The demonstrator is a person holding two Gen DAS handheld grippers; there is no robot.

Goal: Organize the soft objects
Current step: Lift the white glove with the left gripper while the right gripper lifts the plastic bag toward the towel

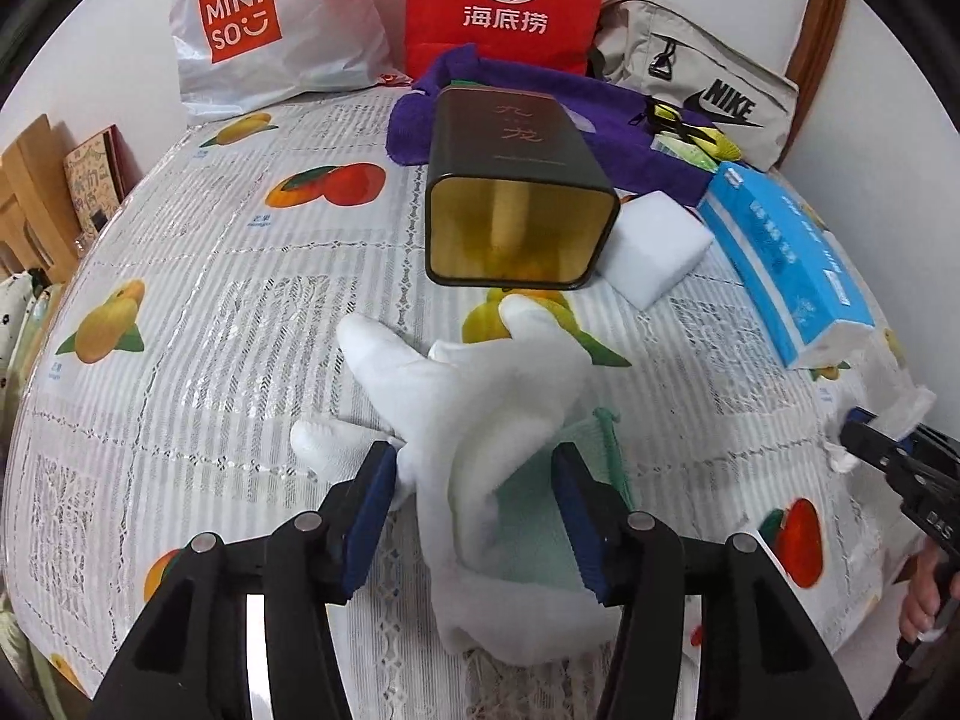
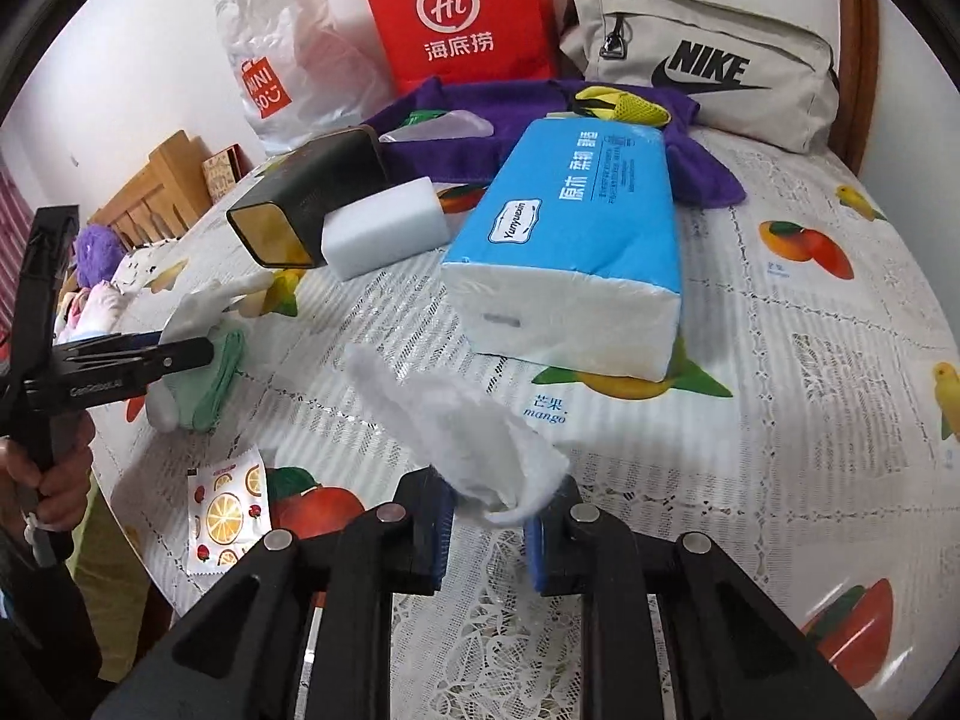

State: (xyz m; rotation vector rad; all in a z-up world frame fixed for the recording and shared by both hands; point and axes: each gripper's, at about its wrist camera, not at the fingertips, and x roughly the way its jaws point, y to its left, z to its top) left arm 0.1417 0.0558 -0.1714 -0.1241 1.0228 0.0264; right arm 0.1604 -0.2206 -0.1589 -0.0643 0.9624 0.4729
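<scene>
A white glove (image 1: 480,396) with a green cuff (image 1: 540,516) lies crumpled on the fruit-print tablecloth (image 1: 210,300). My left gripper (image 1: 474,468) stands open around it, the blue pads well apart on either side. In the right wrist view the same glove (image 2: 198,384) shows under the left gripper (image 2: 180,354). A fluffy white cloth (image 2: 456,420) lies on the table with its near end between the fingertips of my right gripper (image 2: 498,483). Its jaws stand a little apart, open. At the right edge of the left wrist view, the right gripper (image 1: 864,438) shows by that cloth (image 1: 900,414).
A dark tin (image 1: 522,180) lies on its side, mouth toward me, beside a white sponge block (image 1: 654,246). A blue tissue pack (image 2: 576,228), a purple towel (image 2: 480,108), a red paper bag (image 2: 462,12), a Miniso bag (image 1: 252,30) and a Nike bag (image 2: 708,60) fill the back. A printed sachet (image 2: 225,510) lies near the front edge.
</scene>
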